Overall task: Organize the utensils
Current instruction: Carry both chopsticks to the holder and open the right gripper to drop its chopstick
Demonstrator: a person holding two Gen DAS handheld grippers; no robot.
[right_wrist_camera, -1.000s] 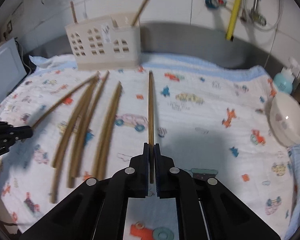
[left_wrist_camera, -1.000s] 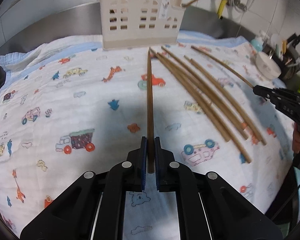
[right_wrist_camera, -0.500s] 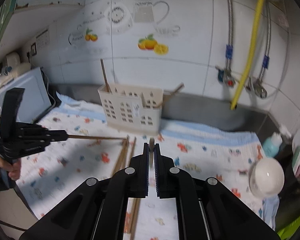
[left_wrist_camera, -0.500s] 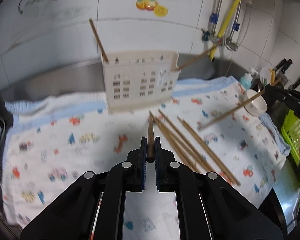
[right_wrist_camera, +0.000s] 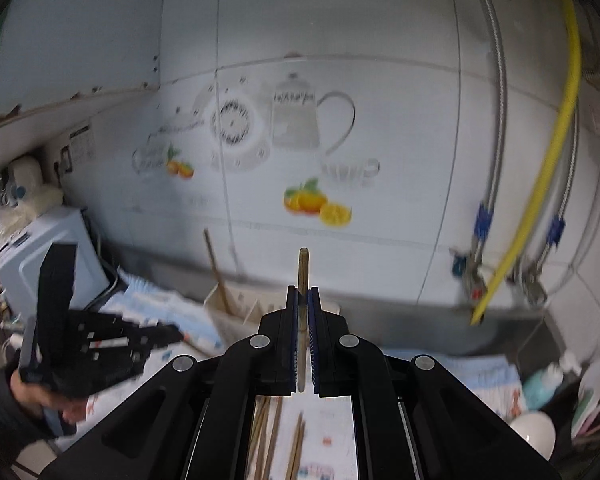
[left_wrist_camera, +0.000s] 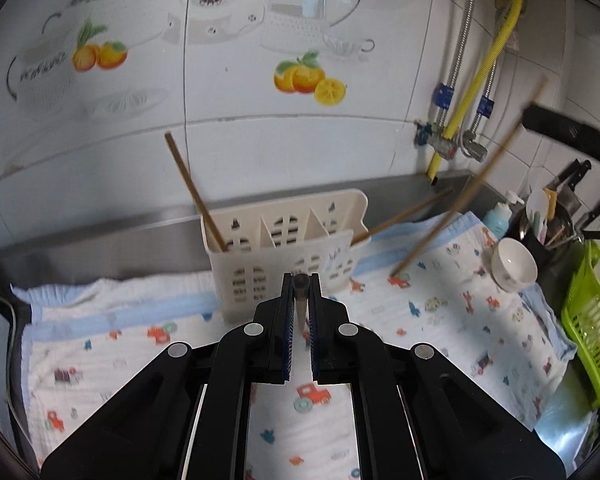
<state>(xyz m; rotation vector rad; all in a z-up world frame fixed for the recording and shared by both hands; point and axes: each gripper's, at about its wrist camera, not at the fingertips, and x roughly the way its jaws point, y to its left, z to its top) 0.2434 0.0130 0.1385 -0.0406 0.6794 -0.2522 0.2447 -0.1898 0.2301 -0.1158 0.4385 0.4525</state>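
My left gripper is shut on a brown chopstick, held above the printed cloth just in front of the cream slotted holder. One chopstick stands in the holder's left slot, and another leans out of its right end. My right gripper is shut on a second chopstick, raised high toward the tiled wall. In the left wrist view that chopstick slants down from the right gripper. Several loose chopsticks lie on the cloth below.
A white bowl sits at the cloth's right edge, beside a green basket and a rack of knives. Pipes and a yellow hose run down the wall. A white appliance stands at the left. A hand holds the left gripper.
Both grippers have risen off the cloth, each carrying its chopstick. The views have tilted up toward the wall. The holder now lies closer in the left wrist view.
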